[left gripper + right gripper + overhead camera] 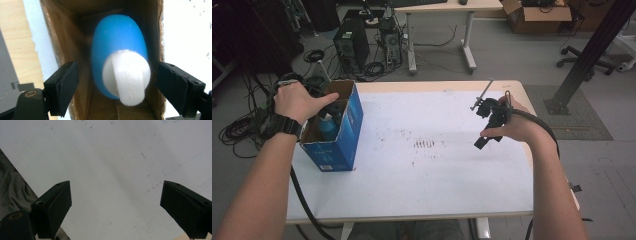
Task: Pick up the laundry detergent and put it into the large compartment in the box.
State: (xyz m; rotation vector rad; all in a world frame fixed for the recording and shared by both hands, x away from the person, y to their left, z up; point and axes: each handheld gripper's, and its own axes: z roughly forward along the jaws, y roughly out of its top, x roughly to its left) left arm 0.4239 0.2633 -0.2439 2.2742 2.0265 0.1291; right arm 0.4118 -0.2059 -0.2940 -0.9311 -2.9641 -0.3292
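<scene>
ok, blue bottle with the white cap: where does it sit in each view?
High view: the blue bottle stands inside the blue cardboard box at the table's left edge, under the left hand.
Left gripper view: centre frame, white cap toward the camera, between the open left gripper fingers, untouched.
Right gripper view: not in it; it looks at the white tabletop.
Shared landmark: the box's brown inner walls.
</scene>
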